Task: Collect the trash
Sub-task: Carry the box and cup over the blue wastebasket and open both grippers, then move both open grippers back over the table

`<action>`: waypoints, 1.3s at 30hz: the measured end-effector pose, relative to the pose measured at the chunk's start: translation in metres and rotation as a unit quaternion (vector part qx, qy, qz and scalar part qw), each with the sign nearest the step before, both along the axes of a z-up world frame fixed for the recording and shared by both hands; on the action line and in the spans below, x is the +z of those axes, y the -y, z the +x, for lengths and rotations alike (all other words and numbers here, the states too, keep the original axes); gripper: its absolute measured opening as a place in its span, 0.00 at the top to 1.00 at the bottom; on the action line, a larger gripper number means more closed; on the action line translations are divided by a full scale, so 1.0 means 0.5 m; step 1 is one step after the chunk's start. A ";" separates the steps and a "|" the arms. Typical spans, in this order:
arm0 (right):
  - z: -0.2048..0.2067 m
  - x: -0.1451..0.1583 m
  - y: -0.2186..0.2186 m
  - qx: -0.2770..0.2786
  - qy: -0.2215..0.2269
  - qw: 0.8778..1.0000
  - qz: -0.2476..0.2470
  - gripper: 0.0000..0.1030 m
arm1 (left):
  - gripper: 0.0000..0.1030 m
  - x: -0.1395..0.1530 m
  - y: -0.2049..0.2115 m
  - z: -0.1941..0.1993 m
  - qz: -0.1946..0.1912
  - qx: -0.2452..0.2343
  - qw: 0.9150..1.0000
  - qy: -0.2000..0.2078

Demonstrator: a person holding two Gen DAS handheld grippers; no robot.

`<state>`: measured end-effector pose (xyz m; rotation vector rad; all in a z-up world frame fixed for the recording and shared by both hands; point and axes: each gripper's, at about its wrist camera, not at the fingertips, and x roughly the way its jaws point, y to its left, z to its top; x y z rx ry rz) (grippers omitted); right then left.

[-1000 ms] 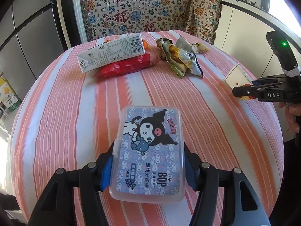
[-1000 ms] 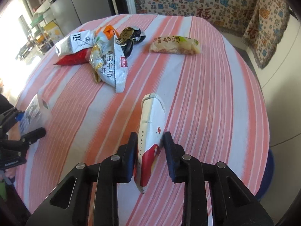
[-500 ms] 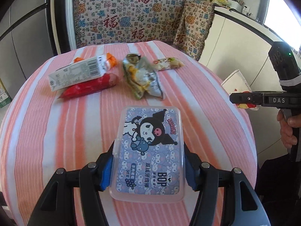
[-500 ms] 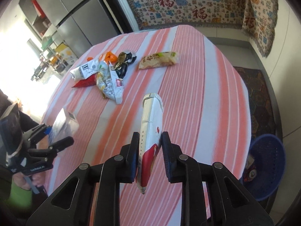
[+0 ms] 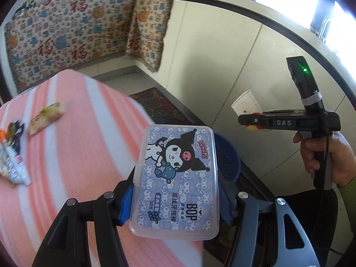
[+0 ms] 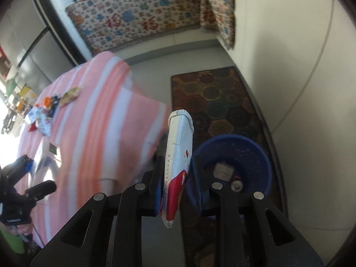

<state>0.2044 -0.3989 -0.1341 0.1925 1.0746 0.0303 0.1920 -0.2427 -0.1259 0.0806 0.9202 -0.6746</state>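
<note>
My left gripper (image 5: 175, 198) is shut on a clear plastic floss-pick box (image 5: 178, 178) with a cartoon label, held past the table's right edge. Behind the box shows a blue mesh basket (image 5: 227, 158) on the floor. My right gripper (image 6: 175, 178) is shut on a flattened white-and-red paper cup (image 6: 179, 153), just left of and above the blue basket (image 6: 264, 166), which holds a few bits of trash. In the left wrist view the right gripper (image 5: 243, 120) and its cup (image 5: 244, 104) appear at the right, with a hand on the grip.
The round table with a pink striped cloth (image 6: 100, 122) lies to the left, and several wrappers (image 6: 44, 115) rest on its far side. A patterned rug (image 6: 211, 95) lies under the basket. White cabinets (image 5: 222, 55) and a patterned cloth (image 5: 66, 40) close off the right and back.
Both grippers have swung right, from over the table to past its edge, each carrying its load. The blue basket and rug have come into view; the wrappers have slid to the left.
</note>
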 end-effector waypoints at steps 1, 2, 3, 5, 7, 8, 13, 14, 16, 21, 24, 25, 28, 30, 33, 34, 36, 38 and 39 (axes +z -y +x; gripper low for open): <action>-0.002 -0.018 0.029 -0.009 -0.008 1.000 -0.002 0.76 | 0.40 -0.005 0.034 0.004 -0.001 -0.008 1.000 -0.002; -0.003 -0.031 0.054 -0.016 -0.015 1.000 -0.004 0.76 | 0.40 -0.015 0.075 0.012 -0.003 -0.016 1.000 -0.008; -0.003 -0.048 0.076 -0.021 -0.022 1.000 -0.006 0.76 | 0.40 -0.028 0.113 0.021 -0.004 -0.020 1.000 -0.019; 0.003 -0.083 0.117 -0.029 -0.037 0.999 0.001 0.76 | 0.39 -0.063 0.180 0.039 -0.005 -0.026 0.999 -0.040; 0.011 -0.115 0.154 -0.036 -0.045 0.998 0.015 0.76 | 0.39 -0.104 0.242 0.054 -0.003 -0.033 0.998 -0.050; 0.018 -0.130 0.170 -0.040 -0.049 0.998 0.022 0.76 | 0.39 -0.124 0.265 0.062 0.000 -0.035 0.998 -0.055; 0.047 -0.199 0.228 -0.059 -0.061 0.995 0.049 0.74 | 0.39 -0.227 0.347 0.110 0.030 -0.033 0.996 -0.073; 0.049 -0.214 0.236 -0.060 -0.065 0.995 0.052 0.74 | 0.39 -0.243 0.356 0.119 0.033 -0.032 0.996 -0.077; 0.049 -0.242 0.244 -0.062 -0.071 0.994 0.056 0.70 | 0.39 -0.274 0.369 0.140 0.035 -0.029 0.995 -0.086; 0.043 -0.295 0.279 -0.083 -0.070 0.990 0.089 0.40 | 0.29 -0.338 0.399 0.181 0.043 -0.029 0.992 -0.112; 0.041 -0.297 0.290 -0.097 -0.068 0.989 0.084 0.39 | 0.29 -0.353 0.412 0.195 0.039 -0.029 0.992 -0.113; 0.041 -0.293 0.293 -0.096 -0.065 0.989 0.087 0.38 | 0.29 -0.353 0.413 0.198 0.038 -0.026 0.993 -0.112; 0.044 -0.289 0.294 -0.093 -0.059 0.990 0.088 0.38 | 0.29 -0.342 0.405 0.191 0.036 -0.022 0.994 -0.102; 0.045 -0.286 0.293 -0.095 -0.055 0.990 0.092 0.37 | 0.29 -0.330 0.396 0.181 0.036 -0.019 0.995 -0.095; 0.047 -0.266 0.282 -0.090 -0.044 0.991 0.090 0.37 | 0.29 -0.288 0.374 0.153 0.025 -0.021 0.997 -0.077; 0.047 -0.253 0.275 -0.087 -0.037 0.992 0.086 0.36 | 0.29 -0.271 0.362 0.138 0.023 -0.019 0.997 -0.069; 0.045 -0.219 0.251 -0.080 -0.016 0.994 0.073 0.35 | 0.29 -0.238 0.331 0.110 0.011 -0.017 0.998 -0.061; 0.041 -0.179 0.217 -0.070 0.007 0.996 0.050 0.31 | 0.29 -0.198 0.288 0.072 0.002 -0.016 0.998 -0.054; 0.036 -0.152 0.191 -0.060 0.022 0.997 0.035 0.29 | 0.29 -0.178 0.264 0.053 0.000 -0.015 0.999 -0.050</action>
